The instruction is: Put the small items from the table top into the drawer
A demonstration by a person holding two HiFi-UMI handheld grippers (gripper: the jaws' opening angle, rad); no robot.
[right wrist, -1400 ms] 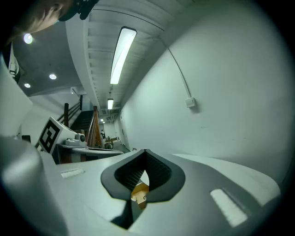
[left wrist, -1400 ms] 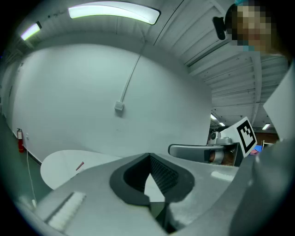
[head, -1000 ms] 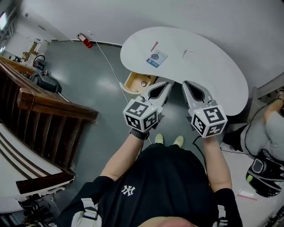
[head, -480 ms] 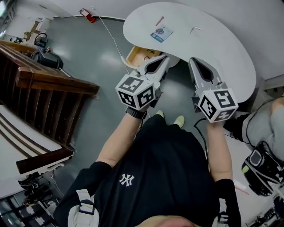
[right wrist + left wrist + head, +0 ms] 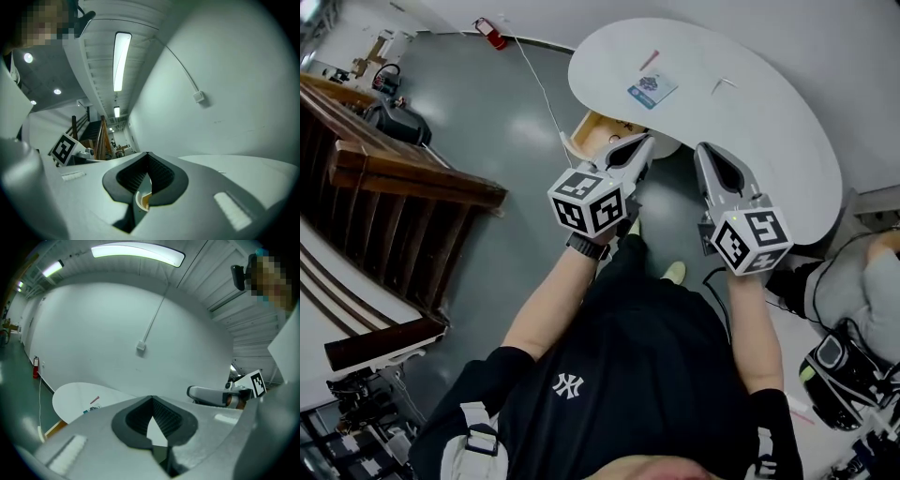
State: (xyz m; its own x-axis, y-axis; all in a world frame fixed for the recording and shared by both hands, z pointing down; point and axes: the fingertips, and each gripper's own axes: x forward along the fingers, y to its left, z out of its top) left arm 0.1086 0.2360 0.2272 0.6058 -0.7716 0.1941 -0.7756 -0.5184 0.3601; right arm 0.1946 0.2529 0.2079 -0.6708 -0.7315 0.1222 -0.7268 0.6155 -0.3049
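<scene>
The red stick (image 5: 649,59), perhaps a pen, lies slantwise beside the card (image 5: 652,89).

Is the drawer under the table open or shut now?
Open. In the head view the wooden drawer sticks out from under the white table, and its inside is visible from above.

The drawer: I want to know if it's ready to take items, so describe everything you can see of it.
The drawer stands pulled open from under the near left edge of the white table. Its inside looks like light wood, and its curved front edge is pale. A few small dark specks lie inside, too small to identify. In the head view the left hand-held gripper hangs over its right part with jaws together; whether it touches the drawer cannot be told.
</scene>
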